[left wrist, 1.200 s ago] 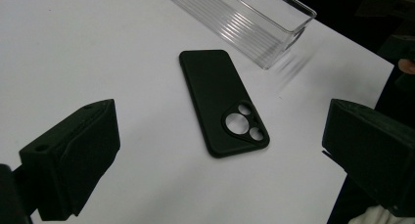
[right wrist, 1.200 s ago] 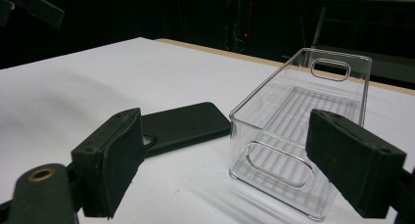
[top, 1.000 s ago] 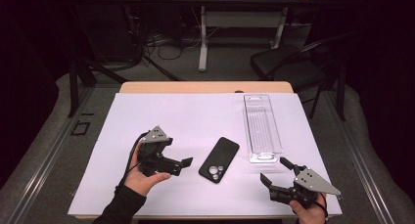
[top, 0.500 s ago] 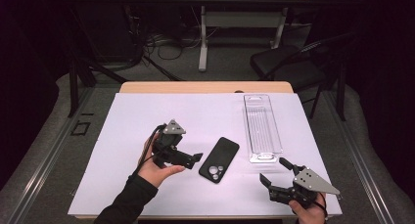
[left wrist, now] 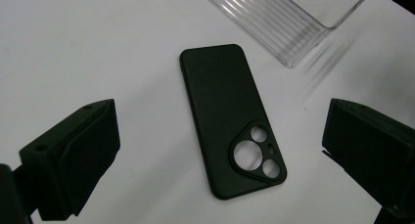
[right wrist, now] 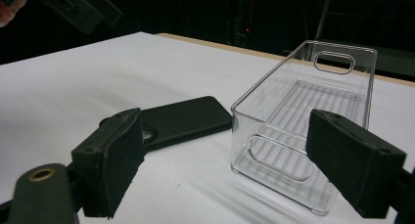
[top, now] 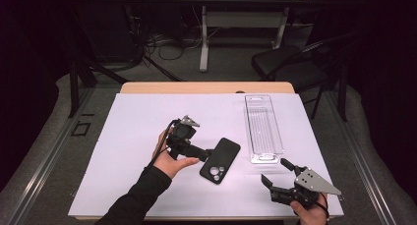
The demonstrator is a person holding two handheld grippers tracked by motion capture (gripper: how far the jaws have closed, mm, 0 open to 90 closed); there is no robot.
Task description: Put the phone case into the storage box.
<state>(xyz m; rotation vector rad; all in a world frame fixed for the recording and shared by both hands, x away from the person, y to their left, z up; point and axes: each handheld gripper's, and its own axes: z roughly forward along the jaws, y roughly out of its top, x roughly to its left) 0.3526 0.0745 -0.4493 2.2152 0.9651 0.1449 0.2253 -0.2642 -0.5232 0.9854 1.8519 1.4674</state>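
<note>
Black phone case [top: 220, 160] lying flat on white table [top: 128, 117], camera cutouts up, just left of clear plastic bin [top: 263, 128]. Left gripper [top: 205, 154] held right at case's left edge, jaws spread wide. Case's long axis seen running between jaws, slightly diagonal. Right gripper [top: 275, 178] parked near table's front edge, jaws apart, nothing held, farther off. Left judged closer for pickup.

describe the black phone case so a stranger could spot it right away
On the white table, near the front middle, lies a flat black rubbery phone case, just left of the long clear plastic bin. Unlike the bin, it is opaque, with round camera cutouts.
</note>
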